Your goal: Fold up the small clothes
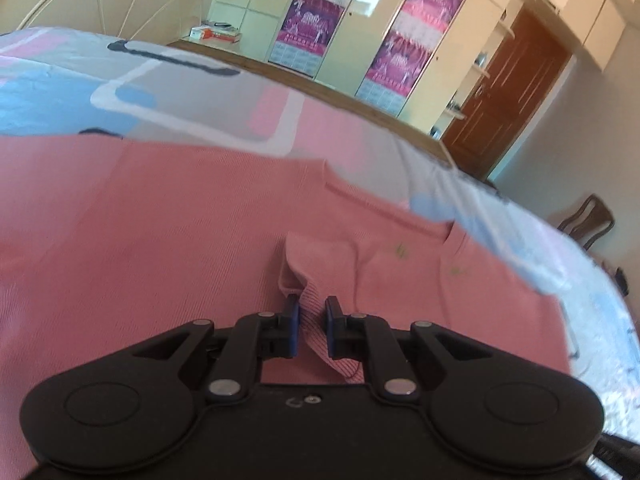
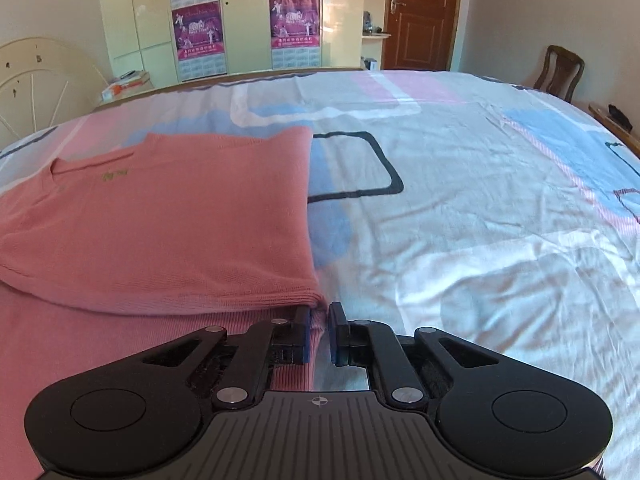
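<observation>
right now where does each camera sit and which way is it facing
Left wrist: on the left gripper, looking down its fingers across the pink sweater toward the wardrobe; a ribbed fold sits between its fingers.
Right wrist: on the right gripper, at the sweater's ribbed corner, facing over the bedsheet.
Shared: sweater, bedsheet, wardrobe, brown door.

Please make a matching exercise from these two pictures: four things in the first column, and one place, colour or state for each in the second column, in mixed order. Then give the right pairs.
Things:
1. pink sweater
2. left gripper
3. door
4. chair

Descriptions:
A. brown wood, closed, in the far wall
B. stands beside the bed, at its far right corner
C. lies partly folded on the patterned bedsheet
D. shut on a ribbed edge of pink cloth

Pairs: 1-C, 2-D, 3-A, 4-B
</observation>
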